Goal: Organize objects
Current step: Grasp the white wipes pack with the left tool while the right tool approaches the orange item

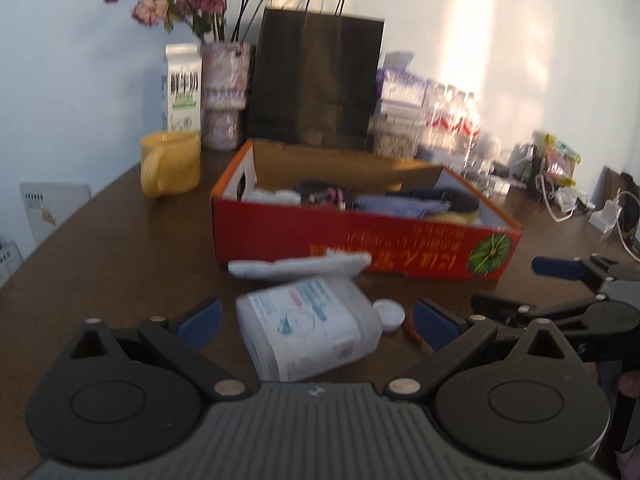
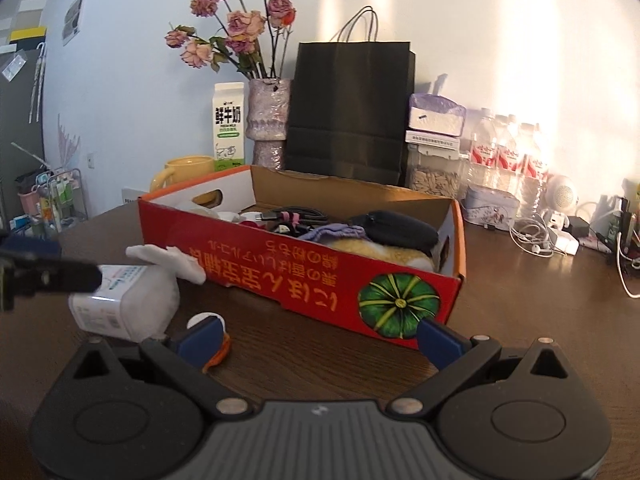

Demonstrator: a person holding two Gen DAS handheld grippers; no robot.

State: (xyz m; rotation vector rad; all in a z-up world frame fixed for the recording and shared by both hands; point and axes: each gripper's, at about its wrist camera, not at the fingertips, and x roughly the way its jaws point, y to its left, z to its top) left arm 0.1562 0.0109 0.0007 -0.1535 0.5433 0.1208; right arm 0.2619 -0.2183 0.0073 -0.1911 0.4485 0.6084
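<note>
A white plastic bottle [image 1: 298,340] lies on its side on the brown table [image 1: 120,264], its white cap [image 1: 389,313] pointing right. My left gripper [image 1: 317,323] is open, with one blue pad on either side of the bottle. A white cloth [image 1: 300,266] lies against the red cardboard box [image 1: 360,236], which holds cables, a dark pouch and fabric. A small orange item [image 2: 219,354] sits by the cap [image 2: 199,320]. My right gripper [image 2: 322,340] is open and holds nothing, in front of the box [image 2: 280,276], to the right of the bottle [image 2: 120,304].
Behind the box stand a yellow mug [image 1: 170,164], a milk carton [image 1: 182,88], a vase of dried roses [image 1: 224,96] and a black paper bag [image 1: 316,80]. Water bottles [image 2: 504,152], a tin [image 2: 490,204] and white cables [image 2: 536,236] crowd the back right.
</note>
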